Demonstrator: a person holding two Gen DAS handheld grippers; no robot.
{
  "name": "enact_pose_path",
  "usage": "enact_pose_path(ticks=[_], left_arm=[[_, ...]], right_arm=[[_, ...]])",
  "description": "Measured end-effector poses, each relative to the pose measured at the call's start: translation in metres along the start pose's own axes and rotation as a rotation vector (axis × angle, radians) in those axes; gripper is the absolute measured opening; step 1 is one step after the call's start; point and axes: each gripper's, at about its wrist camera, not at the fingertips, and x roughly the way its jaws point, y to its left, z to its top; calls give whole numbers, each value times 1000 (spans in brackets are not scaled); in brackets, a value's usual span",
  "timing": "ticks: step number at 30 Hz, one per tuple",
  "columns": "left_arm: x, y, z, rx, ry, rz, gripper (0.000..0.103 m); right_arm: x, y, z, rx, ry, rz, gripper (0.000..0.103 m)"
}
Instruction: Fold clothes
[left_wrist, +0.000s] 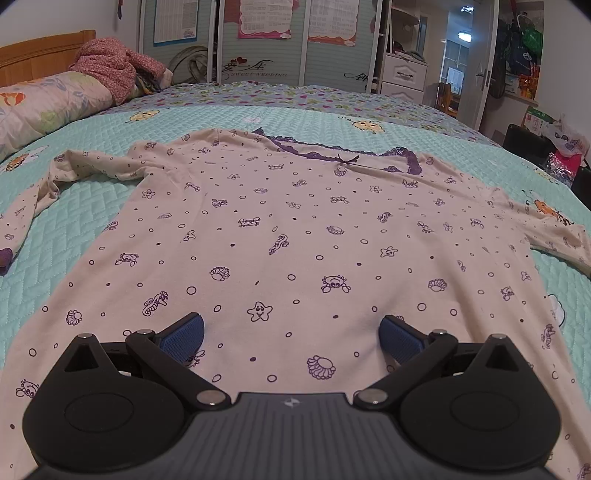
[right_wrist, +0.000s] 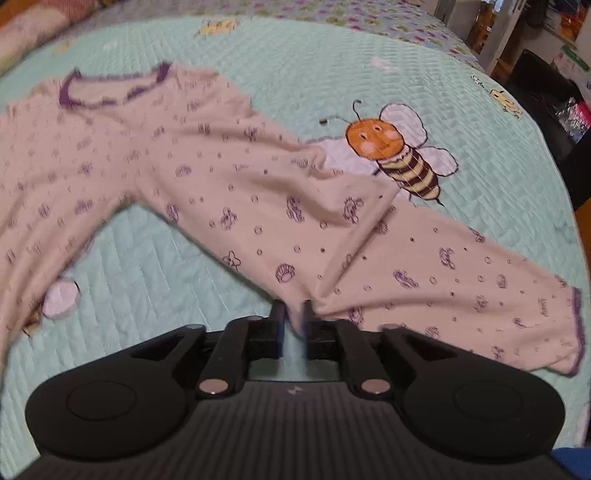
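Left hand-held gripper (left_wrist: 291, 338) hovers wide over pajama top (left_wrist: 295, 240); right hand-held gripper (right_wrist: 293, 314), jaws narrow, pinches its sleeve (right_wrist: 369, 258).

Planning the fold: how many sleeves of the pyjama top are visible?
2. One sleeve trails off the pyjama top at the left wrist view's left; the other sleeve lies by the bee, its edge between the right gripper fingers.

A mint quilted bedspread (left_wrist: 110, 206) with a stitched bee (right_wrist: 402, 155), a floral pillow (left_wrist: 48, 103) beside red crumpled cloth (left_wrist: 118, 62).
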Motion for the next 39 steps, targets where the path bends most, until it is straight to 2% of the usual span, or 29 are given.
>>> enact_pose_path(ticks=[2,3,5,6,7,9,12,14,19,22,23,24,25,27,28,31,32,34,35,36,38,39], left_arm=[[0,0,0,1,0,1,103],[0,0,0,2,0,2,103],[0,0,0,2,0,2,103],[0,0,-1,2,0,2,103],[0,0,-1,2,0,2,103],[0,0,-1,2,0,2,103],[0,-1,-1,4,0,5,103],[0,-2,-1,6,0,8,103],[0,-2,0,9,1,13,103],[0,-2,0,9,1,13,103],[0,-2,0,9,1,12,103],[0,-2,0,8,1,12,103],[0,-2,0,7,1,11,103],[0,-2,0,6,1,10,103],[0,-1,0,5,1,9,103],[0,-1,0,1,0,5,103],[0,0,0,0,-1,4,103],[0,0,0,-1,-1,2,103],[0,0,0,-1,-1,1,103],[0,0,0,-1,-1,1,103],[0,0,0,0,-1,1,103],[0,0,0,0,-1,1,103]], right_arm=[[-4,-12,4,85,-7,104,52],[-10,-21,5,138,-38,131,53],[-28,-45,8,247,-146,114,53],[-37,-59,9,307,-202,80,53],[-47,-77,9,372,-252,0,53],[-59,-114,5,498,-290,-185,54],[-61,-160,-2,607,-240,-407,54],[-52,-179,-8,633,-168,-494,55],[-24,-194,-19,673,-46,-545,55],[-19,-195,-28,706,-50,-534,55],[-19,-196,-31,714,-59,-518,45],[-20,-196,-32,715,-70,-491,12],[-21,-196,-32,709,-74,-467,1],[-24,-194,-29,671,-55,-442,1],[-26,-194,-28,650,-29,-462,1],[-40,-202,-32,642,42,-594,1],[-42,-209,-36,670,61,-616,3],[-39,-215,-43,704,101,-628,12],[-36,-215,-44,705,117,-645,24],[-35,-211,-43,689,126,-688,40],[-36,-202,-36,654,114,-751,48],[-37,-194,-30,626,97,-774,48]])
